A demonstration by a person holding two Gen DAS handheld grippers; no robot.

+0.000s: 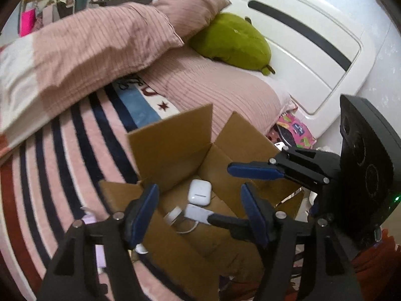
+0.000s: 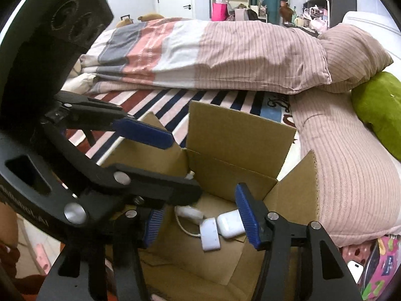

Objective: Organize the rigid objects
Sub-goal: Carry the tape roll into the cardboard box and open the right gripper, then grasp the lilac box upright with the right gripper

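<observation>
Bed-top cardboard box [image 2: 240,135]; earbud case [image 2: 230,223] inside

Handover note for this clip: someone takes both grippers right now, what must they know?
Left gripper: open, empty, over the cardboard box.
Right gripper: open, empty, over the same box from the other side.
In the box: white earbud case, flat white adapter, round white charger with cable.
Done: these three are boxed.
Left: a phone lies outside by the pink patterned bag; whether it belongs in the box is unclear. Flaps are open.
</observation>
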